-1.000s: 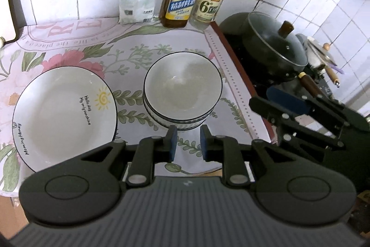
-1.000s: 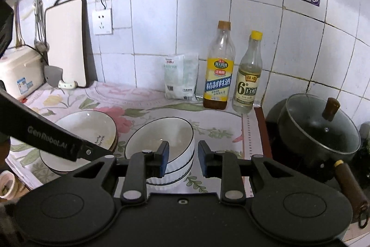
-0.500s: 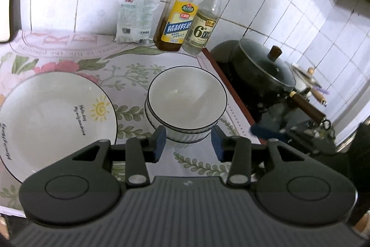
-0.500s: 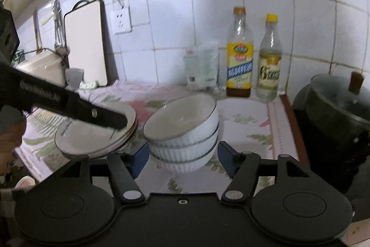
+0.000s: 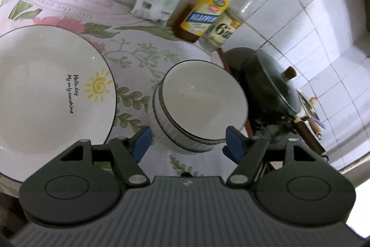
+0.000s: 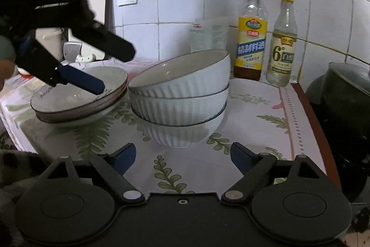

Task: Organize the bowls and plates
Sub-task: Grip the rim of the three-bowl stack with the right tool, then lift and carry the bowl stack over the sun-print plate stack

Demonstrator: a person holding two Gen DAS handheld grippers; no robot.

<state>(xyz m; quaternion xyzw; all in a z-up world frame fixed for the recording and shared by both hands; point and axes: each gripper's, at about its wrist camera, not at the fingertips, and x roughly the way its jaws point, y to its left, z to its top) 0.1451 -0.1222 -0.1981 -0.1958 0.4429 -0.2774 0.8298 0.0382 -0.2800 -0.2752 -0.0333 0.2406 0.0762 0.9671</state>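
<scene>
Plates point(image 6: 78, 96) lie in a low stack on the left part of the tabletop point(image 6: 254, 112), which a floral cloth covers; the top plate point(image 5: 46, 89) carries a small yellow sun and the words "Hello, day My only sunshine". Just beside them, to the right, three white ribbed bowls point(image 6: 182, 96) with dark rims stand nested one inside the other, the top bowl point(image 5: 203, 94) empty. A dark pot with a glass lid point(image 5: 272, 85) sits to the right of the tabletop. Against the tiled wall behind stand a cooking wine bottle with a yellow label point(image 6: 252, 38), a clear vinegar bottle with a yellow cap point(image 6: 283, 48) and a white packet point(image 6: 208, 34).

The left hand-held gripper point(image 5: 187, 142) is above the near edge of the bowl stack; its jaws are opening, the blue pads point(image 5: 142, 140) stand on both sides of the bowls and do not touch them. The right hand-held gripper point(image 6: 182, 156) is low in front of the bowls; its jaws are also opening, wide apart, with nothing between them.
</scene>
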